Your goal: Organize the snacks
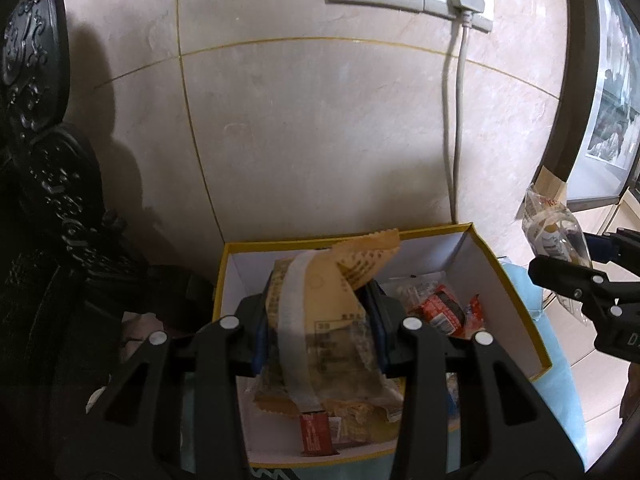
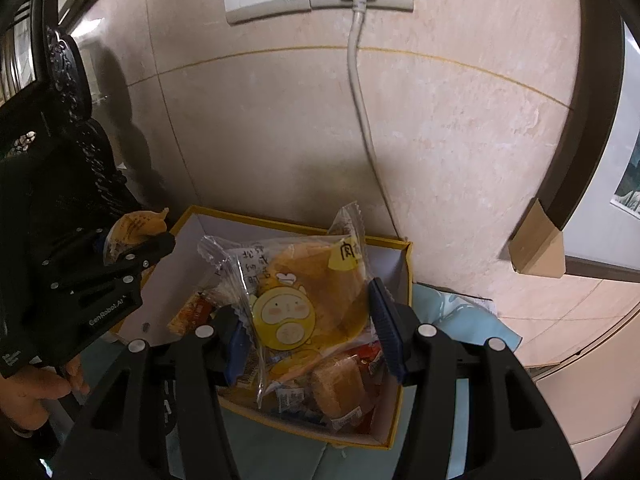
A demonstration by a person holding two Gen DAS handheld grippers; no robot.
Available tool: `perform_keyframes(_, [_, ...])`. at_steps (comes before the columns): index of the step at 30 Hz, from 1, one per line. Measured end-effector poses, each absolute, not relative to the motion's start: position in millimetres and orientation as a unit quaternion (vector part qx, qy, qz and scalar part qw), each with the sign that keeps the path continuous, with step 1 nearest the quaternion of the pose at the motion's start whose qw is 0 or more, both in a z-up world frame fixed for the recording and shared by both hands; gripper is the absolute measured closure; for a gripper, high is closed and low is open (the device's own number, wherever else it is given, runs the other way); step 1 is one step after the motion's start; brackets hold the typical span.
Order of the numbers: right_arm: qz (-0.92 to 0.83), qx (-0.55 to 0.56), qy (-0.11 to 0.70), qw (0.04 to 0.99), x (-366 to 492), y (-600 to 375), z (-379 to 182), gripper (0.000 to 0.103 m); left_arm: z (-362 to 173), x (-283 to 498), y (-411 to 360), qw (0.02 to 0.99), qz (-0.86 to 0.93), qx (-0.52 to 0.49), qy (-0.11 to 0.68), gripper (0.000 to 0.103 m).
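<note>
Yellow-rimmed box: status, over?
Left gripper clamps tan snack packet. Right gripper clamps clear bread bag. Both above yellow-rimmed cardboard box. Path clear.

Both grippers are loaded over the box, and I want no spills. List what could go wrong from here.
1. The yellow-rimmed cardboard box already holds loose red and orange wrapped snacks, so either packet could land on top and slide out.
2. The left gripper pinches its tan crinkled snack packet mid-body, which may crush the contents.
3. The right gripper holds the clear bread bag with a yellow cartoon close to the left one; they could collide.
</note>
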State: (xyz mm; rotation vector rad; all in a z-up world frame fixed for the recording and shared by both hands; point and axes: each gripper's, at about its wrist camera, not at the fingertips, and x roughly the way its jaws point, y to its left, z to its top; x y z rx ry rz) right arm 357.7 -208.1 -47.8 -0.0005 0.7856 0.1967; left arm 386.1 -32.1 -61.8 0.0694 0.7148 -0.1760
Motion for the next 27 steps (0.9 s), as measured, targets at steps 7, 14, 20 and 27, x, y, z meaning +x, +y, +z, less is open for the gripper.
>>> perform_keyframes(7, [0.084, 0.003, 0.392, 0.916, 368, -209, -60, 0.048, -68, 395, -32, 0.932, -0.079, 0.037, 0.352, 0.063])
perform_keyframes(14, [0.076, -0.009, 0.416, 0.906, 385, -204, -75, 0.034, -83, 408, -37, 0.929, -0.057, 0.051, 0.361, 0.006])
perform_keyframes(20, [0.074, -0.011, 0.419, 0.905, 369, -205, -73, 0.034, -90, 390, -34, 0.921, -0.052, 0.064, 0.380, 0.006])
perform_keyframes(27, [0.067, 0.004, 0.418, 0.906, 333, -213, -69, 0.034, -84, 351, -27, 0.917, -0.052, 0.052, 0.391, 0.006])
